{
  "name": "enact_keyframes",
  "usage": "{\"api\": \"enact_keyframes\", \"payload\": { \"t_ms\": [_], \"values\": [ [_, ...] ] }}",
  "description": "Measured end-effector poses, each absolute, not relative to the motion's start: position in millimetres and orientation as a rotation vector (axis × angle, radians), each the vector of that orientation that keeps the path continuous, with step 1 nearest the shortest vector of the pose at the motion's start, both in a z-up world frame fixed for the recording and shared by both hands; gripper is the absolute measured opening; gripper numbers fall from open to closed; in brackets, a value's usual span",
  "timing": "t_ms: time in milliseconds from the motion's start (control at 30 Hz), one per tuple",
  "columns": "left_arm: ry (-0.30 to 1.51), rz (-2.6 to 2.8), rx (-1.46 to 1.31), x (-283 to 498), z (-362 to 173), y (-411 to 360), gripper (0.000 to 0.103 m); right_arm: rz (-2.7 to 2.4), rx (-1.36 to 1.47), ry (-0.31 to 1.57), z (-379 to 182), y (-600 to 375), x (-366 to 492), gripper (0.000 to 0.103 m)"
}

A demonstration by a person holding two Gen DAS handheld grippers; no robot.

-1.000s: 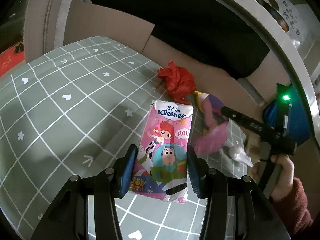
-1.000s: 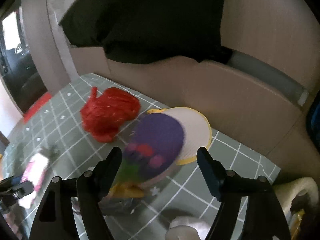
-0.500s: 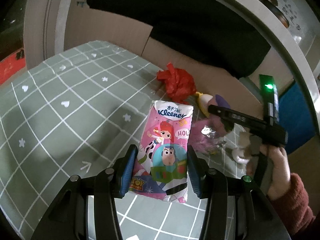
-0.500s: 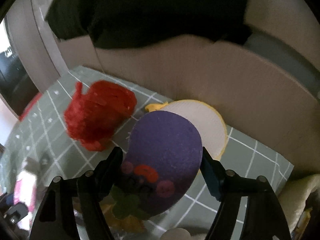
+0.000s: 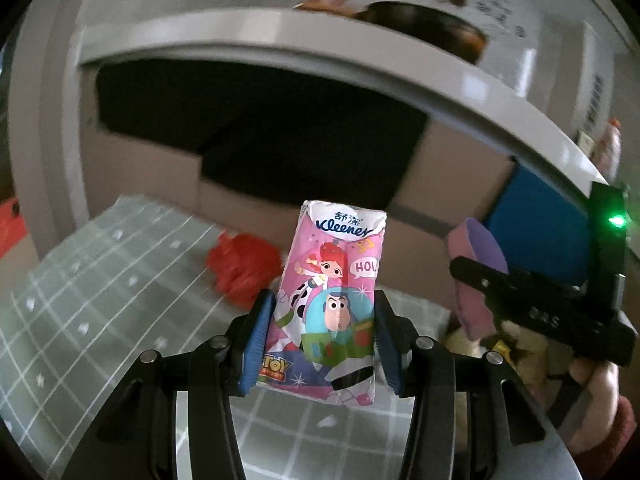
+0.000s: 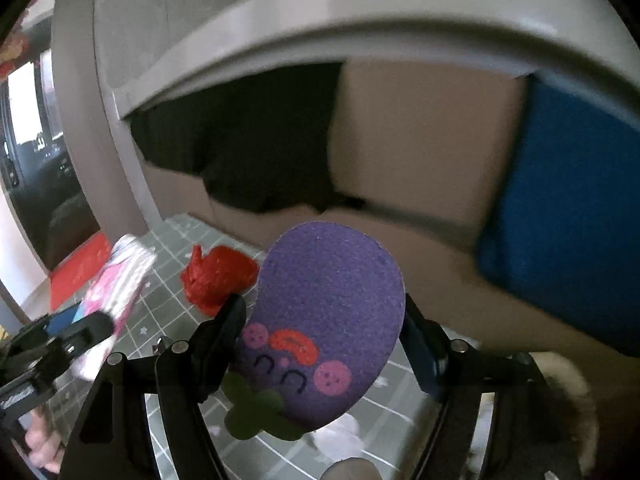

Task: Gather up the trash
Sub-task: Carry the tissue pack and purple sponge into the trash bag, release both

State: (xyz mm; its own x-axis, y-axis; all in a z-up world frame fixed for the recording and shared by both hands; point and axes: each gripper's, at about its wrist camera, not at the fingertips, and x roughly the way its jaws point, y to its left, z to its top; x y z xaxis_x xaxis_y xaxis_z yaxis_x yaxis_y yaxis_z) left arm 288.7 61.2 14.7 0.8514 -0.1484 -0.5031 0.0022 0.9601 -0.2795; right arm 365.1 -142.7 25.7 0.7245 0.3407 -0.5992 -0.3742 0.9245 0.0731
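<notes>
Above the green checked tabletop (image 5: 100, 300), my right gripper (image 6: 322, 344) is raised, fingers clenched on the purple eggplant sponge (image 6: 326, 320); my left gripper (image 5: 320, 344), also aloft, pinches the Kleenex tissue pack (image 5: 332, 300) upright.

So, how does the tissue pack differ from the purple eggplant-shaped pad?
The tissue pack is a rectangular glossy packet with cartoon prints; the eggplant pad is rounded, matte felt with a stitched face. The left gripper holds the pack, the right gripper the pad. Both are lifted above the checked tablecloth.
</notes>
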Motion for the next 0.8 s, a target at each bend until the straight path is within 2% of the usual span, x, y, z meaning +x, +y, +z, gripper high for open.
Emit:
{"api": "enact_keyframes", "payload": {
  "t_ms": [500, 800],
  "values": [
    [0.482, -0.324, -0.153, 297.6, 54.5, -88.4, 0.049, 0.151, -0.031, 0.504, 64.0, -288.4, 280.6, 0.073],
    [0.562, -0.442, -0.143, 307.5, 37.1, -155.9, 0.049, 0.046, -0.028, 0.476, 52.1, -342.3, 260.2, 0.073]
  ]
}}
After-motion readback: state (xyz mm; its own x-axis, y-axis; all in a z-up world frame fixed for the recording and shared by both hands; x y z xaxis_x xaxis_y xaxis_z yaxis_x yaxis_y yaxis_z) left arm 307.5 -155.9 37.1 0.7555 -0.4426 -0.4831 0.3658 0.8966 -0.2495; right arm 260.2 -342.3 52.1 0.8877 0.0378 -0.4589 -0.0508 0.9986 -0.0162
